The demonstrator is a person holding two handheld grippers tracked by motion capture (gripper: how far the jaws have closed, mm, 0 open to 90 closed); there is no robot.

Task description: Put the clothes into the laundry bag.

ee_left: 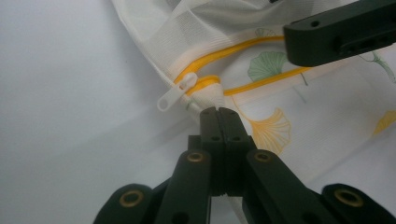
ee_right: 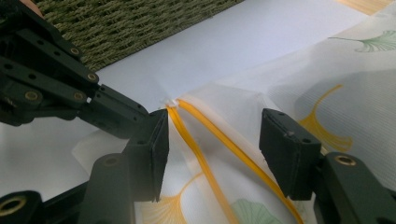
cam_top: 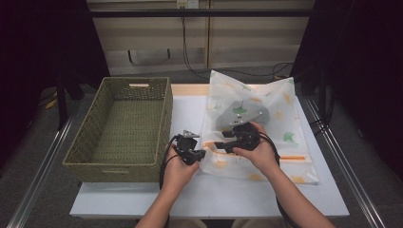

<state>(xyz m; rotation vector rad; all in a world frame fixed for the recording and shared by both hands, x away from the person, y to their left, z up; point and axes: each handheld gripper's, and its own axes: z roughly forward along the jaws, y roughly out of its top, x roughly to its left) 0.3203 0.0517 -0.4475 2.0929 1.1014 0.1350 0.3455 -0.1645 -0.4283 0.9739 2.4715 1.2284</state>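
A white mesh bag (cam_top: 280,109) printed with ginkgo leaves lies on the table, with a grey item (cam_top: 240,114) showing through it. Its yellow zipper (ee_left: 243,46) stands partly apart, and the white pull tab (ee_left: 175,92) sits at the bag's near-left corner. My left gripper (ee_left: 218,112) is shut on the bag's fabric just beside that pull tab. My right gripper (ee_right: 217,135) is open, its jaws standing to either side of the two yellow zipper lines (ee_right: 196,154) without pressing on them. It faces the left gripper (ee_right: 154,114) closely; one of its jaws crosses the top of the left gripper view.
A green woven basket (cam_top: 164,118) stands empty at the left of the white table (cam_top: 190,109), close to my left hand. The basket wall (ee_right: 130,23) lies just behind the left gripper. Metal rails run along both table sides.
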